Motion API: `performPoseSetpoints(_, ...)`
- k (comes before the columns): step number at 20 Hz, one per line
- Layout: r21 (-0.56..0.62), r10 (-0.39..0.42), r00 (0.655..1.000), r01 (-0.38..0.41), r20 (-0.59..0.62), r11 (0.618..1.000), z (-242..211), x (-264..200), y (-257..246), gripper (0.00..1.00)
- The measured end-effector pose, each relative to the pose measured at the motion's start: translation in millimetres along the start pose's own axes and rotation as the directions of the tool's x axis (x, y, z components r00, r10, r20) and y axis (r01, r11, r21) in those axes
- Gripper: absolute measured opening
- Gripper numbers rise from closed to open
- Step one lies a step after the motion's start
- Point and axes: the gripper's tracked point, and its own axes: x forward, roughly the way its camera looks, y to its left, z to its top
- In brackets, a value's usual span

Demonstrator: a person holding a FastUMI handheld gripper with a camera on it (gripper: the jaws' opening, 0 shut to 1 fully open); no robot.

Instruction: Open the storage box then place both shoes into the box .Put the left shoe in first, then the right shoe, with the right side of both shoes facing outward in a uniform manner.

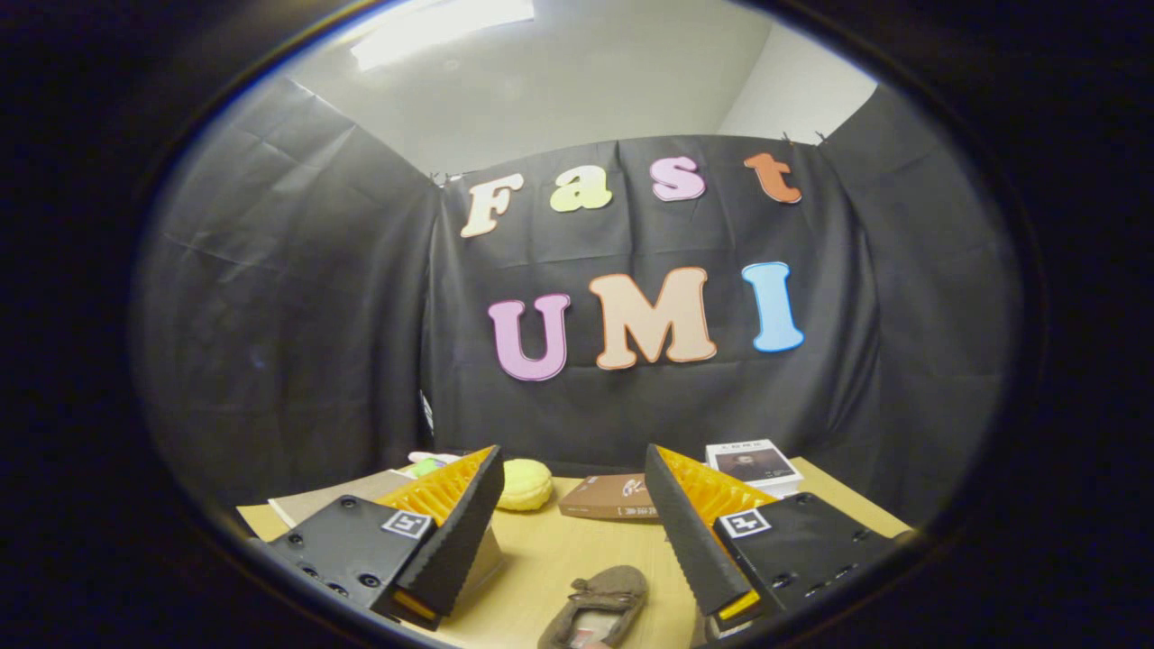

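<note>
Gripper fingers stand open and empty above a soft, taupe-brown fabric slipper on the wooden table; judged light, pliable, best pinched at its collar rim.

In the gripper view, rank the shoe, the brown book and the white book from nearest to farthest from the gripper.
The gripper is open, holding nothing.
1. Shoe: on the table, between the fingers, low down.
2. Brown book: lying flat beyond the fingertips, mid-table.
3. White book: farthest, at the table's back, near the black cloth wall.
</note>
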Motion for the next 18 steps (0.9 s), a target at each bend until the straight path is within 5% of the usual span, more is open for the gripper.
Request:
performPoseSetpoints(10, 0.013, 0.022, 1.000, -0.022, 0.005, 1.000, -2.0, -1.8, 17.3, 0.96)
performPoseSetpoints(18, 0.238, 0.158, 0.981, -0.127, -0.115, 0.963, -45.8, -5.7, 69.3, 0.96)
